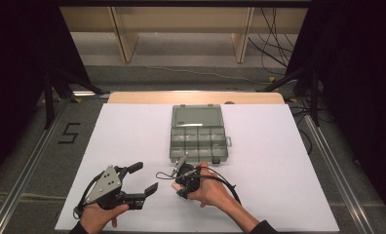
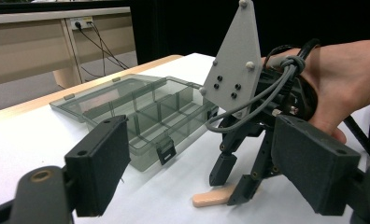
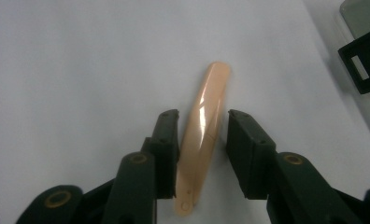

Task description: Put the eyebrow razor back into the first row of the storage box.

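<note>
— Right hand-held gripper (image 3: 202, 126)?
— Pointing down at the worktop (image 1: 132, 141), straddling a slim beige plastic piece (image 3: 202, 135); jaws narrowed, one pad touching its side, the other just off it, not yet clamping.
— Lying where?
— Flat on the white sheet, near the front edge of the clear compartment box (image 1: 199, 134), lid standing open toward the far side.
— Left hand-held gripper (image 1: 141, 181)?
— Resting to the left, jaws spread wide, holding nothing.
— Room for moving?
— Leaving open white surface to both sides; box latch (image 2: 166, 151) sitting close by the right jaws.
</note>
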Available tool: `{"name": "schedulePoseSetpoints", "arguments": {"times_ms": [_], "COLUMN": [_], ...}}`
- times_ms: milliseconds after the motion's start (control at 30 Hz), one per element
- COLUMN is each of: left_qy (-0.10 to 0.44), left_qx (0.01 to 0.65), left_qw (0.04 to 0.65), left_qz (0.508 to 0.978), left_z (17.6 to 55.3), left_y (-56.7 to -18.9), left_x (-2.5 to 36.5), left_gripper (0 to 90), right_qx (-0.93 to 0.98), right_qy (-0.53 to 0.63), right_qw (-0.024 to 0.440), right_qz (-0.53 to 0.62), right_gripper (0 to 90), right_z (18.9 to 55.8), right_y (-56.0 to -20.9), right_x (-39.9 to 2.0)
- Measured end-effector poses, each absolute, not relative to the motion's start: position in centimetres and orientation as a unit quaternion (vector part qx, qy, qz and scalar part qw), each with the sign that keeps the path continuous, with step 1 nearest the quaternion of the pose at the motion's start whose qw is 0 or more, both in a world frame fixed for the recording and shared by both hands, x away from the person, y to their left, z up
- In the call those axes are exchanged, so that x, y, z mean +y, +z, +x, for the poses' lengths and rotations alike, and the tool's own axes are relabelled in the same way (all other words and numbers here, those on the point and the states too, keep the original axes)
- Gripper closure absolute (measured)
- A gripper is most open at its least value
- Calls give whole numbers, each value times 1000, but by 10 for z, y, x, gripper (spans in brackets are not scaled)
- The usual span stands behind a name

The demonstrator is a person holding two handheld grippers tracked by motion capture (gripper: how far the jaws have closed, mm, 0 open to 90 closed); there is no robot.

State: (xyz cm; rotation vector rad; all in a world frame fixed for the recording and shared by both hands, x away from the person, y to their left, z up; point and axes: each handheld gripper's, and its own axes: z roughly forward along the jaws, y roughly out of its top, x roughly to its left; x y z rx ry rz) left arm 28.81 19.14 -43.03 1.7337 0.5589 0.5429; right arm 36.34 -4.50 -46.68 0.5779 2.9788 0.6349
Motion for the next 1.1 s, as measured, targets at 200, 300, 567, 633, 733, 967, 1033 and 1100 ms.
{"name": "schedulePoseSetpoints", "arguments": {"times_ms": [200, 300, 567, 633, 733, 967, 1033, 1100], "left_qy": [231, 232, 233, 235, 277, 233, 232, 232], "left_qx": [240, 239, 239, 236, 205, 239, 240, 241], "left_qw": [581, 581, 581, 581, 567, 580, 581, 581], "left_qz": [743, 743, 742, 742, 748, 743, 742, 742], "left_z": [288, 288, 288, 288, 294, 288, 288, 288], "left_y": [-431, -430, -430, -430, -427, -430, -430, -430], "left_x": [191, 191, 192, 192, 197, 192, 192, 192], "left_gripper": [192, 192, 193, 193, 192, 193, 193, 192], "right_qx": [968, 970, 971, 971, 968, 957, 956, 954], "right_qy": [179, 172, 172, 176, 190, 221, 226, 231], "right_qw": [31, 29, 37, 44, 54, 75, 81, 86], "right_qz": [172, 170, 161, 155, 157, 172, 171, 171], "right_gripper": [708, 739, 741, 741, 741, 741, 741, 741], "right_z": [364, 362, 361, 364, 367, 373, 374, 375], "right_y": [-465, -464, -463, -461, -454, -434, -430, -427], "right_x": [-39, -37, -36, -38, -42, -52, -54, -56]}}
